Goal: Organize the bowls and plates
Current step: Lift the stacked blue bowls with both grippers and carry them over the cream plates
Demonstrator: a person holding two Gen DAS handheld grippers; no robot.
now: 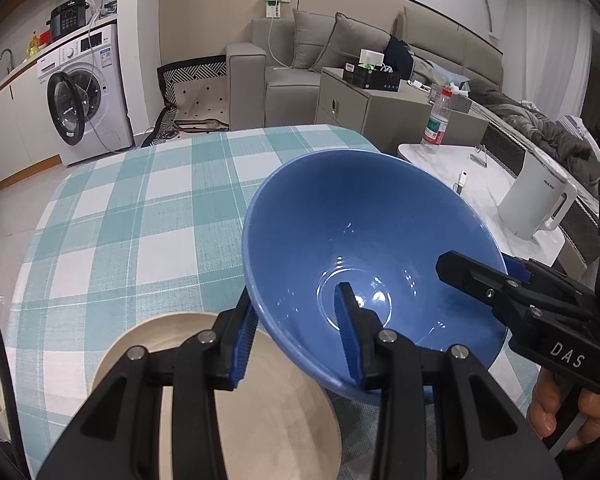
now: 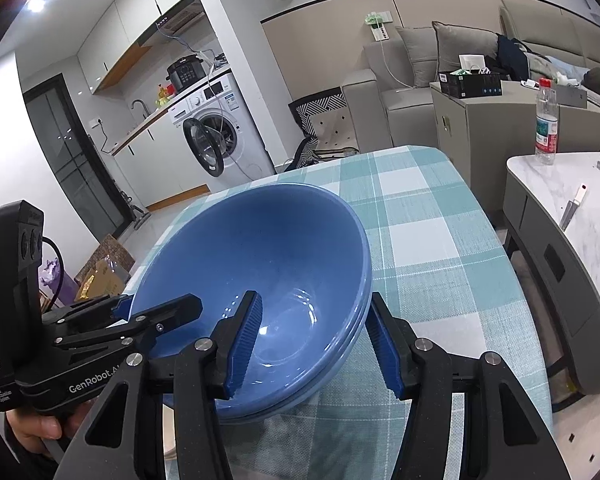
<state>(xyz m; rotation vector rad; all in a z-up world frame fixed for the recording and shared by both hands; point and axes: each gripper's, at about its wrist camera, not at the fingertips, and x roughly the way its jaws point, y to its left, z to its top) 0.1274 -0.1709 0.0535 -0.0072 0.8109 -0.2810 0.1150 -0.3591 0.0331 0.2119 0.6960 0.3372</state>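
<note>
Two grippers clamp one wide blue glazed ceramic bowl [image 1: 364, 248] from opposite sides of its rim — the left gripper [image 1: 296, 340] on the near-left wall, the right gripper [image 2: 316, 344] on the right wall, each with one pad inside and one outside. It looks like two bowls nested, judging by the doubled rim. The bowl sits tilted above the near edge of the teal-and-white checked tablecloth [image 1: 140, 208], just beside one round beige plate [image 1: 268, 420] lying down-left of the left fingers — probably where it goes next.

Each camera sits just behind its own tongs, looking forward and downward along them, very near the blue bowl [image 1: 364, 248]. Both views share that bowl, the checked tablecloth [image 1: 140, 216] beyond the tongs, the washing machine [image 2: 216, 136] and sofa [image 1: 284, 64] farther off.
</note>
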